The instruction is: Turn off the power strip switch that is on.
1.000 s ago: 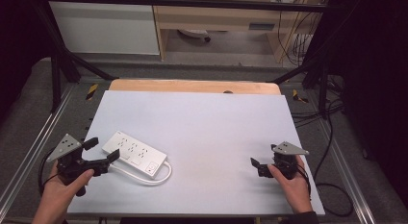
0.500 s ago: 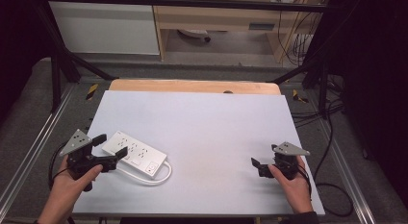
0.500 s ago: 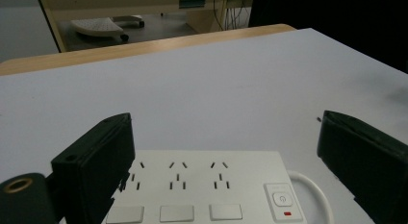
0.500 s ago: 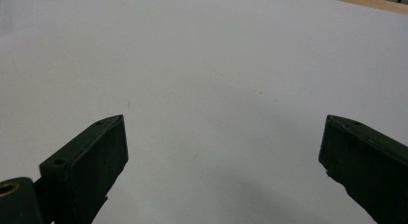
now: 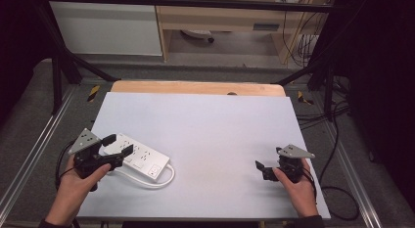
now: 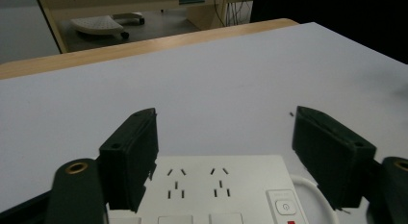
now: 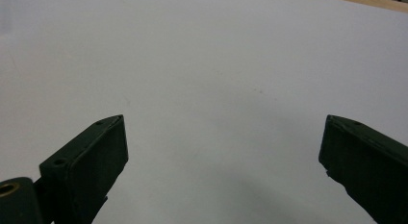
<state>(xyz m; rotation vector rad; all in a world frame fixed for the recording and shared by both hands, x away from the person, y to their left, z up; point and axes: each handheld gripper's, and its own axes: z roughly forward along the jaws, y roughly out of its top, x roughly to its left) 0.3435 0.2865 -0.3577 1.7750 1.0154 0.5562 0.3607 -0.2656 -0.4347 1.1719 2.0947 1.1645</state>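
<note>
Left gripper view: white power strip point(image 6: 216, 190) under and between left claw's point(image 6: 235, 159) spread jaws; right claw point(image 7: 221, 171) agape.

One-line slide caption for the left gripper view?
Open left gripper poised over a white power strip on the pale table.

Dim room beyond the table's far edge: grey floor point(image 5: 34, 105), wooden shelving point(image 5: 220, 17), white cabinet point(image 5: 107, 27), dangling cables point(image 5: 303, 42).
</note>
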